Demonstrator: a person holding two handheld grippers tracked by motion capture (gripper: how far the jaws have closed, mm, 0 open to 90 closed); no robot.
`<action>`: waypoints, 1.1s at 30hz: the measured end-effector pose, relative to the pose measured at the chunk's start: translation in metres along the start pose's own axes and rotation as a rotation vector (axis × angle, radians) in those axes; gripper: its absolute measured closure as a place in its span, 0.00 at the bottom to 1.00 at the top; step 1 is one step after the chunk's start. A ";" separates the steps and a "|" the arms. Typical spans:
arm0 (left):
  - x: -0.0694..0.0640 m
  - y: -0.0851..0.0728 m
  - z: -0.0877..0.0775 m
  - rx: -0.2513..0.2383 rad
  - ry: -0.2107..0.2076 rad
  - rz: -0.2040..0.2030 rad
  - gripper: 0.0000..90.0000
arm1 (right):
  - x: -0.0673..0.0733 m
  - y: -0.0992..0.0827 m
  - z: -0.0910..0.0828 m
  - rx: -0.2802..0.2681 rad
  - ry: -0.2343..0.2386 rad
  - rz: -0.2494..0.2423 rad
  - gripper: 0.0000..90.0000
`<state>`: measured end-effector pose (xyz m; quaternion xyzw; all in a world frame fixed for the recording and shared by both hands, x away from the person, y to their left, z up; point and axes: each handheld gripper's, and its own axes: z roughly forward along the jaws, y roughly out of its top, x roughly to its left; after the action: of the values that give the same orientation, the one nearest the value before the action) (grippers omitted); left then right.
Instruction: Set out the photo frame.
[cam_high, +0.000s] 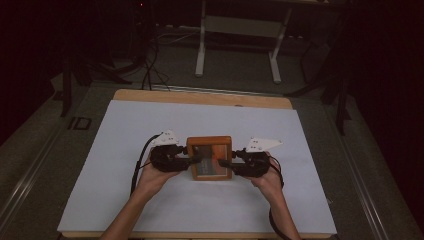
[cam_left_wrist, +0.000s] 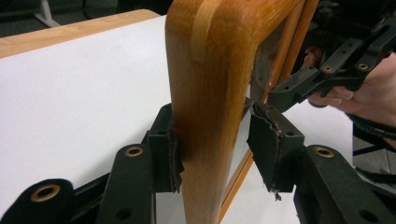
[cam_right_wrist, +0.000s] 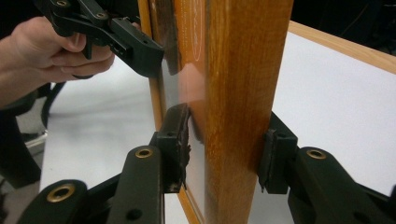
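Left hand-held gripper (cam_left_wrist: 212, 144): one pad touching frame (cam_left_wrist: 210, 93), other pad clear; grip incomplete. Right hand-held gripper (cam_right_wrist: 224, 156): jaws straddle frame rail, contact uncertain. Frame upright, centre of table (cam_high: 125, 190). Risk: frame tips or slips, glass cracks.

Wooden table (cam_high: 202, 96) – white sheet (cam_high: 120, 165) covering most of its top, wooden frame (cam_high: 209, 142) at the sheet's middle

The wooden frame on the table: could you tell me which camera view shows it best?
The high view: the whole wooden frame shows between both grippers. The left gripper view shows one rounded corner and rail close up; the right gripper view shows one rail and some glass.
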<state>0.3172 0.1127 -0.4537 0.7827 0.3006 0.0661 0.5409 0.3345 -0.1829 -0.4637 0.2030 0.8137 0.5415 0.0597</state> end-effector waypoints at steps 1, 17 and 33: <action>0.000 0.000 -0.001 -0.002 -0.001 -0.004 0.63 | 0.000 0.000 0.001 -0.004 0.007 0.006 0.66; 0.005 0.000 -0.010 0.003 -0.013 0.012 0.66 | 0.000 -0.002 0.010 -0.011 0.032 0.055 0.64; 0.014 -0.003 -0.011 0.022 -0.026 0.012 0.67 | 0.000 -0.004 0.019 0.003 0.027 0.082 0.63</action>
<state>0.3224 0.1301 -0.4548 0.7912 0.2896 0.0559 0.5357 0.3395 -0.1674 -0.4749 0.2289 0.8061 0.5451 0.0265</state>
